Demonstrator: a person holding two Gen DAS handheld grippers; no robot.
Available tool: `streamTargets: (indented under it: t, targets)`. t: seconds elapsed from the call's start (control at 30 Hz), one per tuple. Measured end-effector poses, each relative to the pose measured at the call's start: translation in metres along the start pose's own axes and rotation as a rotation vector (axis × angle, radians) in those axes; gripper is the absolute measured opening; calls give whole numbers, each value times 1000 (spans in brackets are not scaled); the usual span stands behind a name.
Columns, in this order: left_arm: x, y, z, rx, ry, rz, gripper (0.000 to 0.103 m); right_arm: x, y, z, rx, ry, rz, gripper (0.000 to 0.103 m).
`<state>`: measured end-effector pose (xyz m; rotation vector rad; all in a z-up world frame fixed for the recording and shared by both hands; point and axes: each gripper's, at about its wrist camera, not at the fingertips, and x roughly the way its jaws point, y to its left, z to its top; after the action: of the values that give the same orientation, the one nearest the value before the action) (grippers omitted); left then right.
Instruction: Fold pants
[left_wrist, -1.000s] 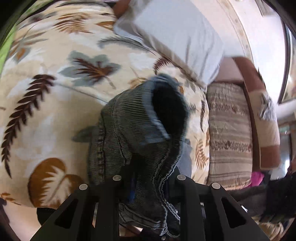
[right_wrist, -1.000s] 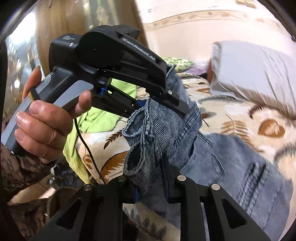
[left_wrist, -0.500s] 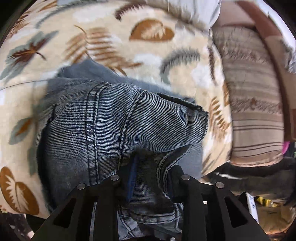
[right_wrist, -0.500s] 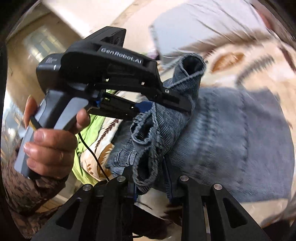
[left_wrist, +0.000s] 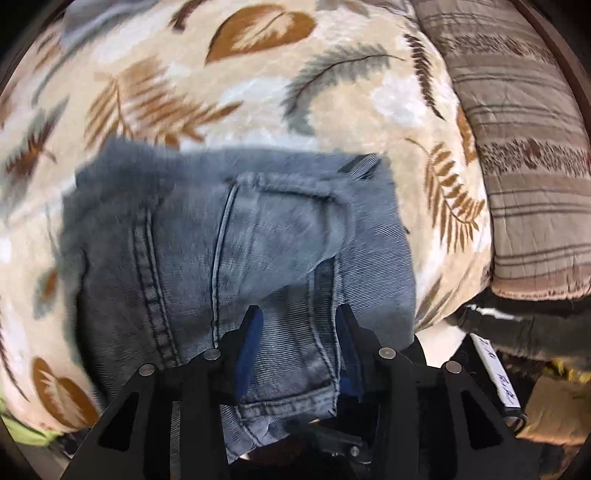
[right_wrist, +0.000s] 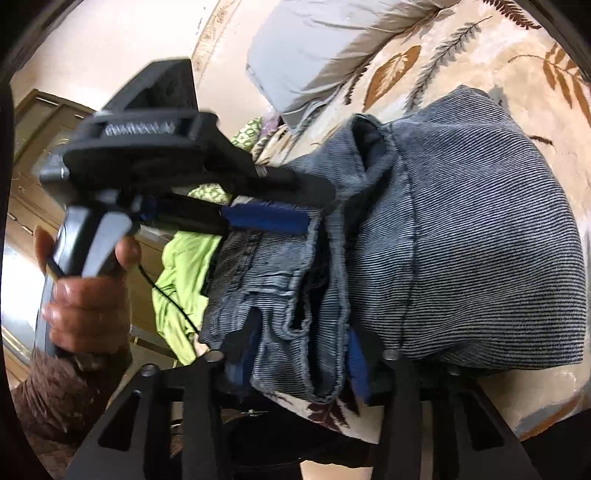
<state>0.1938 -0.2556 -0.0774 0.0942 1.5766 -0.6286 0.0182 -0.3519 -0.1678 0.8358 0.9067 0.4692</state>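
Your left gripper (left_wrist: 299, 328) stands spread over the pants (left_wrist: 240, 236), its blue-padded fingers (left_wrist: 249, 347) parted with a hem strip of denim lying between them, no squeeze visible. The pants lie in a folded bundle on the leaf-print blanket (left_wrist: 258, 85), seams and a pocket edge facing up, the far edge blurred. Beside the blanket at the right sits a striped brown cushion (left_wrist: 524, 155). From the right wrist view, your right gripper (right_wrist: 303, 354) has bunched denim edges packed between its fingers (right_wrist: 360, 369); whether they press the cloth or merely flank it, you cannot tell from here. The pants (right_wrist: 480, 229) fill the middle of that view as a rounded grey-blue mound on the blanket (right_wrist: 517, 55). Your left hand (right_wrist: 88, 295) grips the left gripper's handle at the left, its blue pad (right_wrist: 266, 219) touching the bundle's near edge. A grey pillow (right_wrist: 332, 40) lies beyond, and a green cloth (right_wrist: 177, 280) hangs beside the bed.
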Motion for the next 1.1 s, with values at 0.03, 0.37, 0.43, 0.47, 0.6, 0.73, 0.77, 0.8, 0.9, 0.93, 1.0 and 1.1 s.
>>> streamTargets:
  t: [0.03, 0.37, 0.43, 0.47, 0.6, 0.73, 0.77, 0.8, 0.9, 0.93, 1.0, 1.1]
  targets:
    - [-7, -2, 1, 15, -2, 10, 41, -1, 1, 0, -2, -2, 13, 54]
    - [1, -72, 40, 405, 75, 352, 42, 2, 1, -2, 16, 5, 56, 60]
    - [4, -81, 43, 478, 92, 358, 42, 2, 1, -2, 15, 8, 57, 60]
    - [4, -83, 44, 502, 101, 351, 42, 3, 0, -1, 17, 10, 60, 60]
    - [15, -87, 41, 601, 145, 362, 42, 7, -4, 5, 24, 14, 72, 63]
    - [33, -86, 39, 698, 158, 458, 42, 7, -1, 6, 10, 15, 78, 65]
    - [34, -84, 41, 700, 156, 456, 42, 4, 1, 3, 6, 17, 78, 65]
    - [36, -82, 42, 696, 154, 451, 43, 4, 3, 3, 1, 19, 81, 65]
    - [39, -79, 37, 706, 143, 438, 50, 4, 6, 2, -10, 21, 68, 65]
    - [40, -79, 32, 729, 137, 446, 50, 5, 6, 2, -14, 20, 62, 64]
    - [42, -78, 23, 767, 107, 461, 50, 7, 10, 3, -23, 22, 46, 56]
    - [32, -70, 16, 710, 58, 438, 18, 10, 18, 4, -51, 31, -16, 20]
